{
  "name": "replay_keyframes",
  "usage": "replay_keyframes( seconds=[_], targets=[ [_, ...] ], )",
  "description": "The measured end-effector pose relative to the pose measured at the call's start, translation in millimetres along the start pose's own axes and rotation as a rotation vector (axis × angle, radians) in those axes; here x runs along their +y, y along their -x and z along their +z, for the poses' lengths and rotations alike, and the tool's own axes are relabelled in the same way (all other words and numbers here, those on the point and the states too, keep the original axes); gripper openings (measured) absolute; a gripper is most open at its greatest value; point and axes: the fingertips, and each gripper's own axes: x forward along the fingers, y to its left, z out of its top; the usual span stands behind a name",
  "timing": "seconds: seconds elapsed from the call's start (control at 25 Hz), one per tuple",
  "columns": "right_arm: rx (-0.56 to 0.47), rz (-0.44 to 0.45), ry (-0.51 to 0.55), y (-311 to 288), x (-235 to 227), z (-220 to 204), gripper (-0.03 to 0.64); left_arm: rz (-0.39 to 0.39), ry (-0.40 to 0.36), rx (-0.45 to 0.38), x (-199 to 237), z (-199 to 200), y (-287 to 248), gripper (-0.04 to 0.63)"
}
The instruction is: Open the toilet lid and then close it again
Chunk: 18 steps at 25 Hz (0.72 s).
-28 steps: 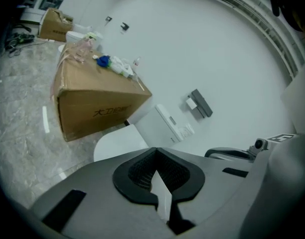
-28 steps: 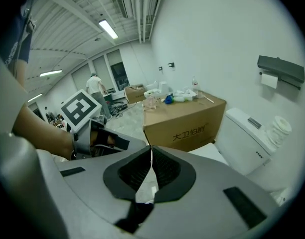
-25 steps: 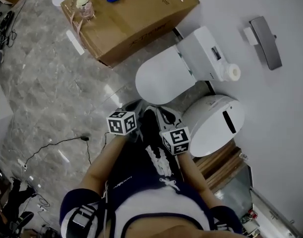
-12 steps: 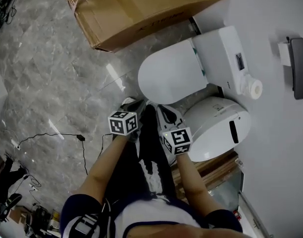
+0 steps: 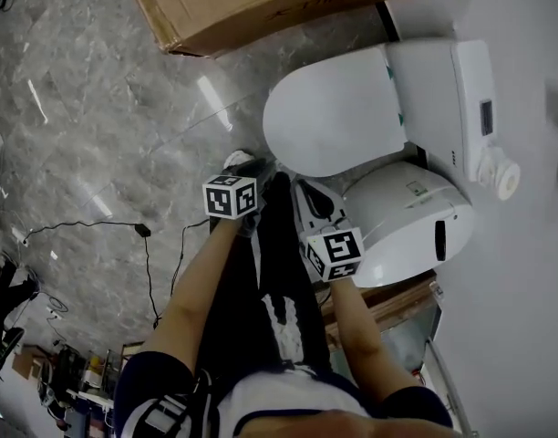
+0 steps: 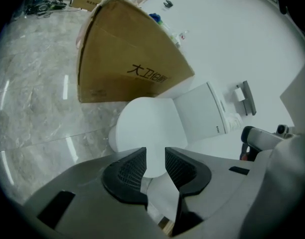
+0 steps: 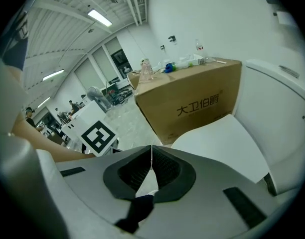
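- Box [image 6: 127,59] stands well ahead of the left gripper [image 6: 155,154], beyond the lid [image 6: 147,128]
- Lid lies shut and flat, just ahead of the left gripper and ahead-right of the right gripper [image 7: 151,151]
- Bin [image 5: 407,222] sits just right of the right gripper
- Left gripper: jaws partly spread, just been opening, nothing between them
- Right gripper: jaws pressed together, empty

We see toilet lid [image 5: 334,112] down, lying flat and closed over bowl [image 6: 112,136]. Plain white, smooth, glossy. Front end rounded, rear end straight. Rear end meets white tank [image 5: 452,89], which backs onto wall. We note rounded front juts out over grey marbled floor [image 5: 97,108].
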Motion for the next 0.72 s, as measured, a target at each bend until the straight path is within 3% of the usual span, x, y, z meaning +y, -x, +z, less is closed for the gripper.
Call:
replay_keyframes(
  seconds=[0.72],
  targets=[
    [0.096, 0.041, -0.102, -40, -19, -67, 0.011, 0.015, 0.133, 0.090, 84, -23, -100, 0.202]
  ],
)
